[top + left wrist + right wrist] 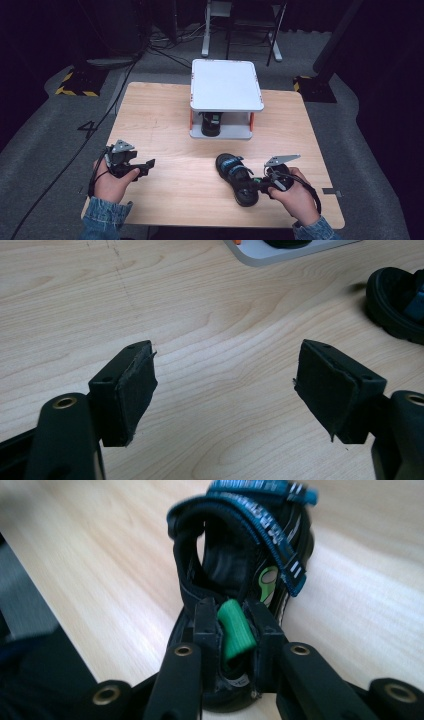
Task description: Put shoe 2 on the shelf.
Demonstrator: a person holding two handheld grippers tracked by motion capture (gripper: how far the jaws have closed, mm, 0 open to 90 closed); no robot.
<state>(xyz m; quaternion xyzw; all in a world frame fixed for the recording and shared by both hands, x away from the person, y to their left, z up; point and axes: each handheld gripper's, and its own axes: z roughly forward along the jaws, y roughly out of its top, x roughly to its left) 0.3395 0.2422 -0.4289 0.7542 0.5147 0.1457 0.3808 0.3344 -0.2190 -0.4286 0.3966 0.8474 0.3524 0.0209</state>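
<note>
We see a pale wooden bench (165,115) with a person's two hands coming in from the near edge, each holding a gripper. The left gripper (145,165) sits over the near-left part of the bench, held by the left hand (114,181). In the left gripper view its two black fingers (131,390) stand wide apart with nothing between them, only bare wood grain below.

The right gripper (256,184), held by the right hand (296,196), is at the near-right part of the bench and meets the heel end of a black sandal (236,175) with blue straps. The sandal lies on the bench, its toe end pointing away toward the far side and slightly left. In the right gripper view the fingers (206,625) are drawn close together on a small green tab (234,629) at the sandal's heel, pinching it from both sides; the blue straps (272,535) arch above and beyond it.

Farther back, centred on the bench, stands a small white two-level shelf (226,84) with orange posts. On its lower level we make out a dark object (212,125), too shadowed for us to say just what it is. The sandal is well apart from the shelf, and the left gripper is well apart from the sandal.
</note>
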